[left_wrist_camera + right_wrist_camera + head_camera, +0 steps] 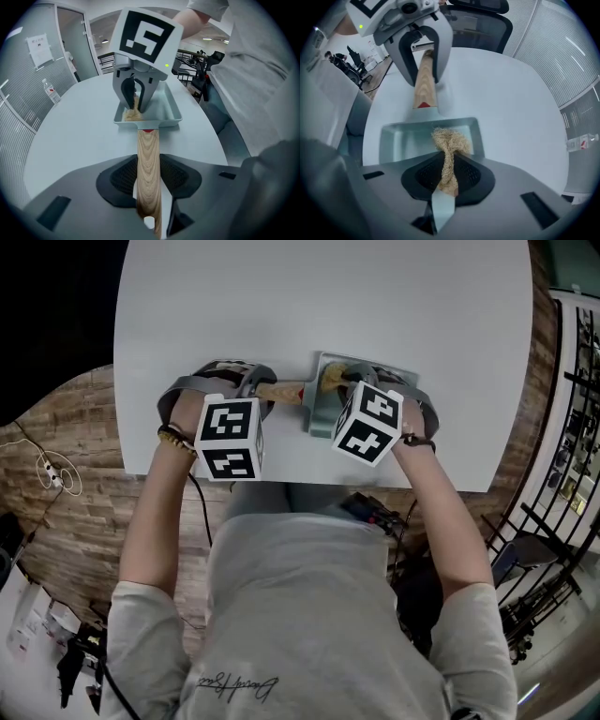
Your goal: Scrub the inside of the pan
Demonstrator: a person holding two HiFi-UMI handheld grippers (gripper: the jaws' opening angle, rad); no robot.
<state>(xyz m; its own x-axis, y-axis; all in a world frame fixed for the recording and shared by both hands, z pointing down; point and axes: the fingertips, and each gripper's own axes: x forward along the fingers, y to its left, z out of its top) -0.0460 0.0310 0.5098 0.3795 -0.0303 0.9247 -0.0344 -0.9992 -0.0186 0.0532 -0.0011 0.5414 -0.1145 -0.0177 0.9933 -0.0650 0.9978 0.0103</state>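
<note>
A pale blue-grey rectangular pan (pixel 323 413) (pixel 168 110) (pixel 401 138) lies on the white table, its wooden handle (pixel 281 390) (pixel 148 173) (pixel 424 82) pointing left. My left gripper (pixel 246 392) (pixel 149 197) (pixel 423 61) is shut on that handle. My right gripper (pixel 361 381) (pixel 136 98) (pixel 446 176) is shut on a tan fibre scrubber (pixel 449 143) (pixel 132 112) (pixel 330 379), whose frayed end sits inside the pan near the handle-side wall.
The white table (pixel 319 306) has a rounded far edge. A plastic water bottle (pixel 50 91) (pixel 581 142) stands at the table's far side. An office chair (pixel 476 16) is beyond the table, with glass partitions around.
</note>
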